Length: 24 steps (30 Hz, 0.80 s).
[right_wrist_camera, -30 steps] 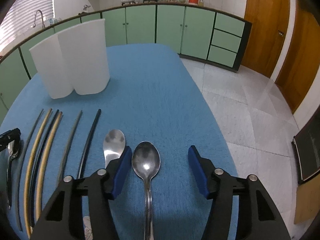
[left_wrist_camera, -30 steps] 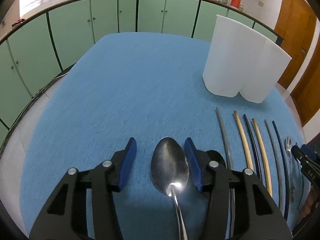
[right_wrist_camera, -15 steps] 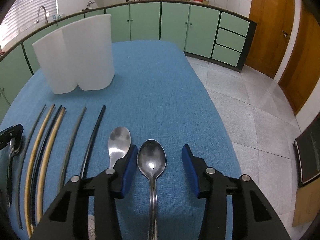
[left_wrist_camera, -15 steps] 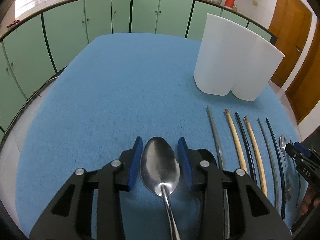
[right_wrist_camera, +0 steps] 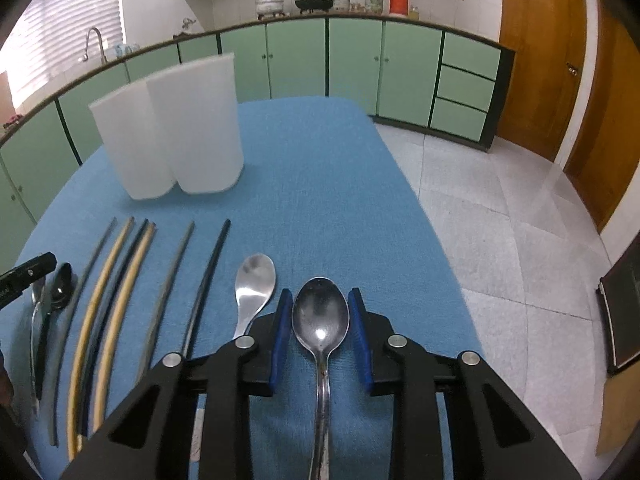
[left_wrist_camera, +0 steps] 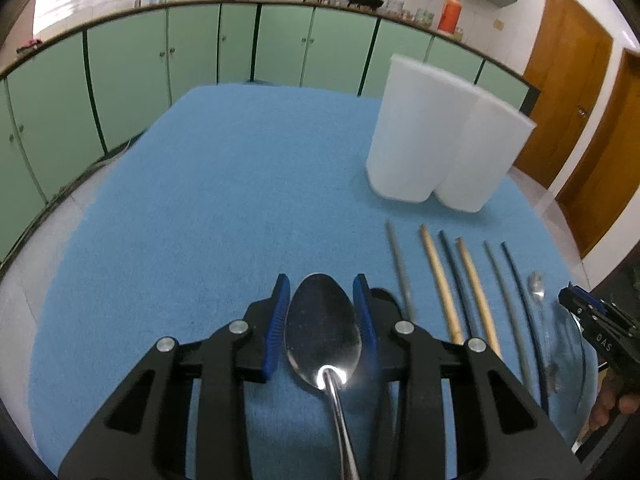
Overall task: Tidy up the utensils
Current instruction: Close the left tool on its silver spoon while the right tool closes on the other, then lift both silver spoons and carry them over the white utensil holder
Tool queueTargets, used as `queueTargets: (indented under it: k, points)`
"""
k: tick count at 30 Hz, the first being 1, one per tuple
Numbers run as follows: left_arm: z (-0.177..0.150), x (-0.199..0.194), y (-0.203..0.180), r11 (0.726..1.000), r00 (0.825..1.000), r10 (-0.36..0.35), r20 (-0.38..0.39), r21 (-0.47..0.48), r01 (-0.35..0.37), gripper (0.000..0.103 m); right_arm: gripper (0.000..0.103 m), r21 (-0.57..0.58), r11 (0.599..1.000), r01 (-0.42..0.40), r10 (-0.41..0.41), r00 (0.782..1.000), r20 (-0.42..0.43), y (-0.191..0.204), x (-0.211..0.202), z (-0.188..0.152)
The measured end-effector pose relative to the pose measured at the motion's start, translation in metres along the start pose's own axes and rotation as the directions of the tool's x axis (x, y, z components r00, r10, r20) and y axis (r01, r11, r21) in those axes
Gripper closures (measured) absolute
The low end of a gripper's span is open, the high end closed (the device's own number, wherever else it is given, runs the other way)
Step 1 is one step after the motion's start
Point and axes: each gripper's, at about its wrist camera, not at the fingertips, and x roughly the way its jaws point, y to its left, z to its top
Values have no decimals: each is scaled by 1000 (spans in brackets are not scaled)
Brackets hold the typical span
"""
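Both tongs, left [left_wrist_camera: 322,316] and right [right_wrist_camera: 320,320], pinch spoons; chopsticks [right_wrist_camera: 120,280] lie between them.

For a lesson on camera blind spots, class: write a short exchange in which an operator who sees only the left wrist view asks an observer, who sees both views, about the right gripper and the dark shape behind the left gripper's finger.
Operator: My left gripper pinches a large spoon. The right gripper is a blur at my edge. What is it doing?
Observer: The right gripper has its pads against both sides of a shiny spoon, at the bowl.
Operator: And the dark shape behind my right finger?
Observer: It is a black spoon, lying just left of the grey chopstick.
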Motion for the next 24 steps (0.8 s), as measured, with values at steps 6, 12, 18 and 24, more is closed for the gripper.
queueTargets:
  k: [6, 12, 18, 24]
  points:
    - [5, -36, -8, 1000, 995, -24, 99, 10, 23, 72, 75, -9, 1000, -18, 18, 996, 85, 3, -33, 4]
    - [11, -66, -17, 999, 983, -42, 177, 26, 38, 72, 75, -25, 998, -53, 56, 984, 168, 7, -68, 14]
    - [19, -92, -24, 998, 965, -60, 256, 41, 52, 72, 75, -41, 996, -78, 86, 969, 233, 14, -91, 29]
    - [24, -104, -32, 997, 951, -79, 298, 48, 68, 72, 75, -61, 993, -102, 115, 954, 278, 21, -106, 39]
